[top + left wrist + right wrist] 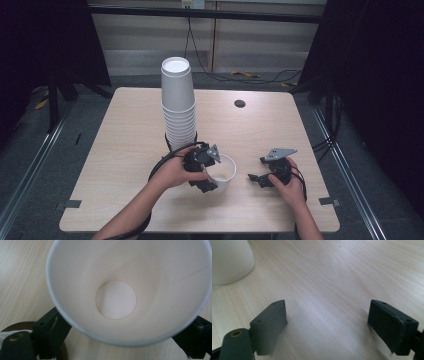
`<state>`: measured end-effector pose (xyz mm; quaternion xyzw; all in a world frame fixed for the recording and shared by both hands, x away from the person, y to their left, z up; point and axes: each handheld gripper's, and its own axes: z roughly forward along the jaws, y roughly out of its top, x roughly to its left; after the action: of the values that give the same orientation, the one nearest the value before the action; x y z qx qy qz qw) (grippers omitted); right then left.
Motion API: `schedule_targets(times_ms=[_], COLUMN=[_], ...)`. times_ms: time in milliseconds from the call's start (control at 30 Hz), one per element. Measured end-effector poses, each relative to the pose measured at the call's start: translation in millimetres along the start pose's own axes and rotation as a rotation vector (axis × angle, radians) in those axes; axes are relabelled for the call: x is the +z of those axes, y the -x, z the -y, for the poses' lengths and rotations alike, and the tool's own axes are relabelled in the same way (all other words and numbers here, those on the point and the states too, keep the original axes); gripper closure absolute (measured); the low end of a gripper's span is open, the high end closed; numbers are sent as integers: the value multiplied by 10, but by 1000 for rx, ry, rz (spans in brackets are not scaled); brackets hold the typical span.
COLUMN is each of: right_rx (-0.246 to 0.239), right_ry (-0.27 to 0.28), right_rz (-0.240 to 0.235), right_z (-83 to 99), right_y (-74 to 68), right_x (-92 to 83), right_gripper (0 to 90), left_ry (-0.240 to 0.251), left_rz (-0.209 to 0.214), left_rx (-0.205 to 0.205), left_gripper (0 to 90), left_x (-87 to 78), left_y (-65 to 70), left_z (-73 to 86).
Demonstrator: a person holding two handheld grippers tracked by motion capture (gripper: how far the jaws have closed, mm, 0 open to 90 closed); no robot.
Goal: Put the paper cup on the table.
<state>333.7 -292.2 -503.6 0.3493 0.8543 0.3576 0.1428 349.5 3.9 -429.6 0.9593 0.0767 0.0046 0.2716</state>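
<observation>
The left gripper (212, 172) has a single white paper cup (222, 172), mouth up, and its jaws sit against the cup's outside wall, one on each side. From the left gripper view the cup (116, 300) opens straight toward the camera, round base visible deep inside, with a black jaw pressed at each lower flank of the rim. That cup sits just in front of the tall stack of white cups (178, 102), on the person's side of it and a touch to the right, above the pale wooden table (125, 130). The stack stands upside down, bases up.

Over to the right of the held cup, well apart from the stack, the right gripper (256, 179) lies low on the table. Its jaws stand wide with bare wood between them (327, 322). In that right gripper view a white cup wall (230, 261) shows at the upper left, clear of the jaws.
</observation>
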Motion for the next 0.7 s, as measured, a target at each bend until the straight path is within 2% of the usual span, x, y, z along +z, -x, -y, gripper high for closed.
schedule_targets(times_ms=[33,133,167,200,233,433,700], right_rx=[0,0,0,0,0,-1,0], right_ry=[0,0,0,0,0,0,-1], right_rz=[0,0,0,0,0,1,0], right_z=[0,0,0,0,0,0,0], right_y=[0,-1,-1,0,0,-1,0], right_x=[0,0,0,0,0,0,0], right_gripper=[151,151,151,151,150,151,150], left_ry=[6,37,35,41,31,73,80], left_rz=[-1,3,2,5,0,-4,-7], left_rx=[6,-23,-18,-36,-19,-54,-62], left_gripper=[111,115,115,117,118,125,128], left_x=[-18,-57,-67,-65,-76,-117,-146], left_y=[-8,-14,-25,-20,-34,-33,-56], left_z=[20,97,116,139,158,260,367])
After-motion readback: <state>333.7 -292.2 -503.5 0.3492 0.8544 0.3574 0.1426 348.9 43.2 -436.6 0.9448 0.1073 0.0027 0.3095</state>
